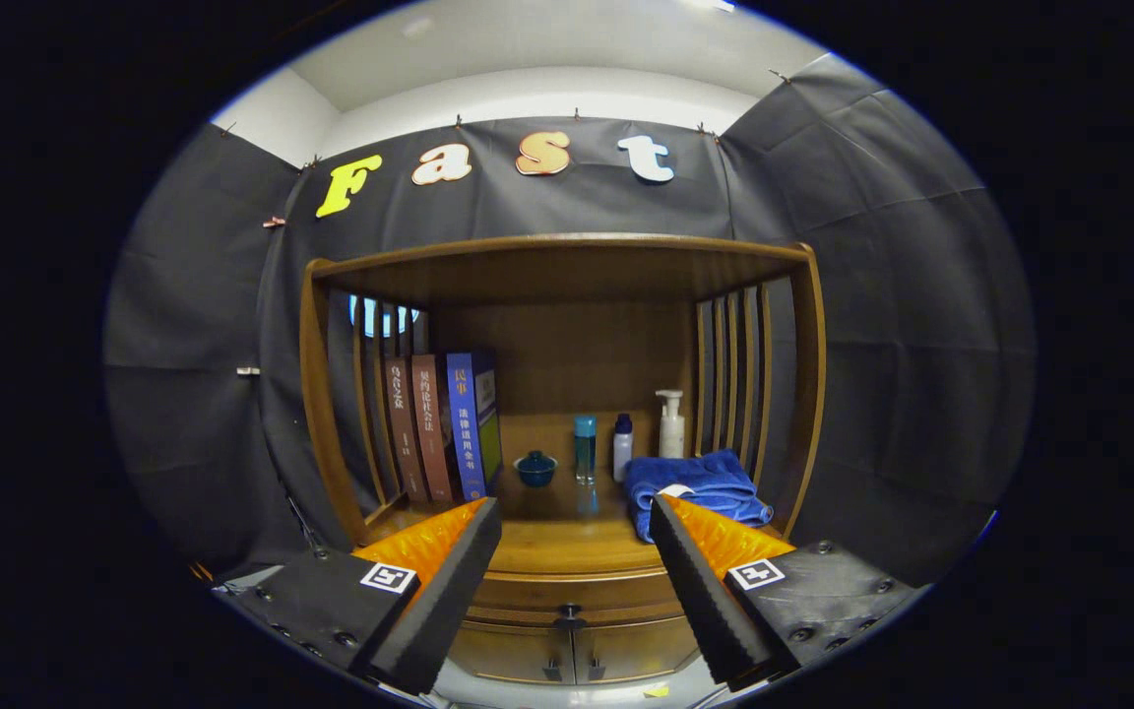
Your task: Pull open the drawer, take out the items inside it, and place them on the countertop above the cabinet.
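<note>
Drawer is shut, and it sits just under the counter of the wooden cabinet, with its small dark knob in the middle of the front. Below the knob are 2 little doors with their own handles.

From the knob, the tool is a little above and well back, its 2 fingers spread wide apart and holding nothing. The knob lies in the gap between them, but lower than the tips.

I think the step in hand is the reach for the knob. To do it well, the tool should come down and forward until the knob is truly between the pads, then close on it squarely. After that the pull should go straight back, not upward, so the fingers do not slip off such a small knob.

Above the knob, on the counter, stand books, a blue bowl, 3 bottles and a folded blue towel. The bare wood right above the knob looks like the best place for the items later.
</note>
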Tool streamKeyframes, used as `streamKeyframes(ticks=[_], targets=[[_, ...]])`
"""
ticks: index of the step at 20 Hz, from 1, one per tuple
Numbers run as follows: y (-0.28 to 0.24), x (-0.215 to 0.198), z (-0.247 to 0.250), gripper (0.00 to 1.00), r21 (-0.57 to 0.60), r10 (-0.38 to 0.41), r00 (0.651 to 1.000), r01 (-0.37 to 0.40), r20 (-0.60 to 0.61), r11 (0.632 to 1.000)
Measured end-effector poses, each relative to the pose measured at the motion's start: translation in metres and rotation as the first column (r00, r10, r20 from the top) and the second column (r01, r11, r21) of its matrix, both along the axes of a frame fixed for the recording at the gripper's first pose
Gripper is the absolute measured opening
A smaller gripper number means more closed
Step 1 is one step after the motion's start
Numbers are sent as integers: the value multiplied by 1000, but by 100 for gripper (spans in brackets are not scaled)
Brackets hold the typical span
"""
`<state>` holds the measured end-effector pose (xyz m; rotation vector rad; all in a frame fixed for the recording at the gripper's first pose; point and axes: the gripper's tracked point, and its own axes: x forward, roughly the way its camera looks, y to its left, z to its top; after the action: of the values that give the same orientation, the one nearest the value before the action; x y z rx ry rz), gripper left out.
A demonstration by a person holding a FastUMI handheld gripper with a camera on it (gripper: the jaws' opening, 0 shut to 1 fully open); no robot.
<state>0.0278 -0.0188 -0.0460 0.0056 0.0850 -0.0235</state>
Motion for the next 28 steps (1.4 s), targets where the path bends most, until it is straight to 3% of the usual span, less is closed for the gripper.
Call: streamKeyframes(ticks=[9,14,24,26,28], targets=[[2,30,-96,99,2,6,988,-5,-152,1000],[-3,50,-162,100,-5,-4,964,3,-267,1000],[-6,69,-242,99,10,-12,913,17,-409,1000],[-3,72,-250,90,3,-11,906,14,-424,1000],[5,69,-253,65,5,14,897,-13,-441,1000]])
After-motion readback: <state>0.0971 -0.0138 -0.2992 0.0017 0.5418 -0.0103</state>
